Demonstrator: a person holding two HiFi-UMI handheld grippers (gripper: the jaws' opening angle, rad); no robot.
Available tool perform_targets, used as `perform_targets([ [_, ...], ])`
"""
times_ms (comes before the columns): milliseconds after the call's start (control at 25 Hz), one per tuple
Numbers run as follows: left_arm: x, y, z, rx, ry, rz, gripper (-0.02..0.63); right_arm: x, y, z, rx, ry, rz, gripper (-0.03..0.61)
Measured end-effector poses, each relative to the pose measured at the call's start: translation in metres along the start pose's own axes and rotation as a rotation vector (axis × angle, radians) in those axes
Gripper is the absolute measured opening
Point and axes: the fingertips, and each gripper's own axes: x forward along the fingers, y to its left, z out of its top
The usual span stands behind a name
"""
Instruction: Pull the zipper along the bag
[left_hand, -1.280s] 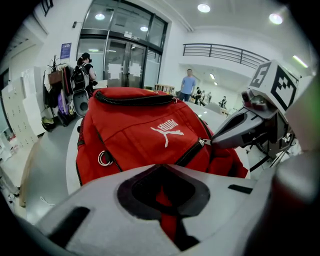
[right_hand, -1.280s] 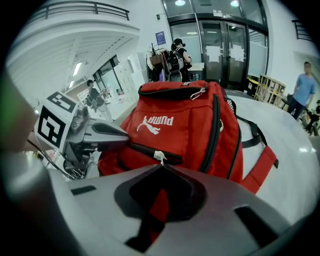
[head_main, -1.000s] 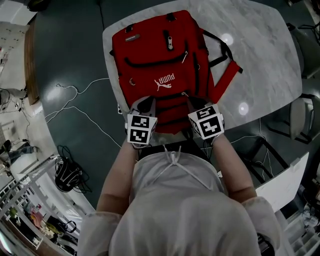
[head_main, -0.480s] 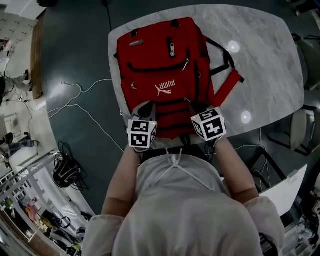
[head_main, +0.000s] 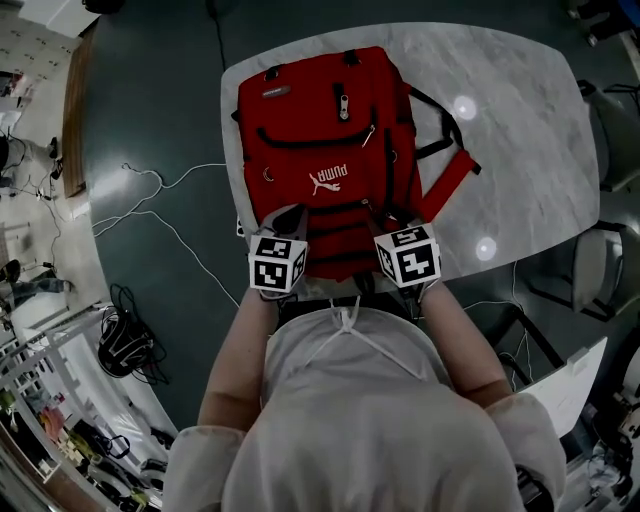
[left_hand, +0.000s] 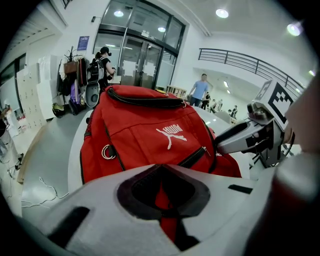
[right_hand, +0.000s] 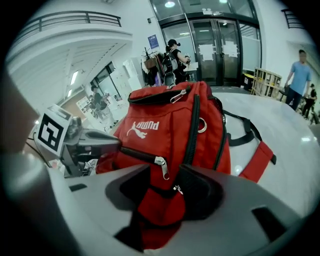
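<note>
A red backpack (head_main: 330, 150) lies flat on the marble table (head_main: 520, 120), its bottom end toward me. Both grippers sit at that near end. My left gripper (head_main: 288, 218) is shut, with a strip of the bag's red fabric (left_hand: 162, 192) pinched between its jaws. My right gripper (head_main: 386, 216) has a fold of red fabric (right_hand: 160, 200) in its gap, and its jaws are opening. A silver zipper pull (right_hand: 162, 166) on a black zipper line hangs just beyond the right jaws, free of them. The same zipper (left_hand: 200, 152) shows in the left gripper view.
The bag's black and red shoulder straps (head_main: 450, 160) trail to the right on the table. Cables (head_main: 150, 205) lie on the dark floor at the left. A chair (head_main: 605, 265) stands at the right. People stand far off by glass doors (right_hand: 175, 60).
Both grippers stay at the bag's near end. The right gripper's marker cube has shifted slightly left and toward me. The head view has drifted a little.
</note>
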Motion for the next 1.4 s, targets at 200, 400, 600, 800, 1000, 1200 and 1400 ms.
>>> perform_targets([
  [200,-0.012,-0.014,0.022,0.029,-0.063,-0.032,0.021,-0.015,0.007,0.022,-0.018,-0.068,-0.009,0.16],
  [400,-0.041,-0.027,0.055,0.055,-0.174,-0.042,0.023,-0.034,0.022,0.047,-0.057,-0.147,-0.031,0.144],
  [600,-0.078,-0.03,0.094,0.065,-0.286,-0.027,0.022,-0.064,0.038,0.085,-0.085,-0.289,-0.073,0.037],
  [800,-0.128,-0.033,0.144,0.08,-0.427,-0.022,0.021,-0.093,0.065,0.121,-0.152,-0.418,-0.072,0.031],
  [1000,-0.178,-0.043,0.186,0.131,-0.579,-0.032,0.021,-0.13,0.09,0.155,-0.19,-0.566,-0.066,0.028],
  [1200,-0.23,-0.053,0.215,0.195,-0.738,-0.031,0.021,-0.172,0.114,0.182,-0.218,-0.724,-0.076,0.026],
  [1400,-0.243,-0.043,0.22,0.205,-0.764,-0.021,0.021,-0.186,0.125,0.19,-0.222,-0.771,-0.093,0.026],
])
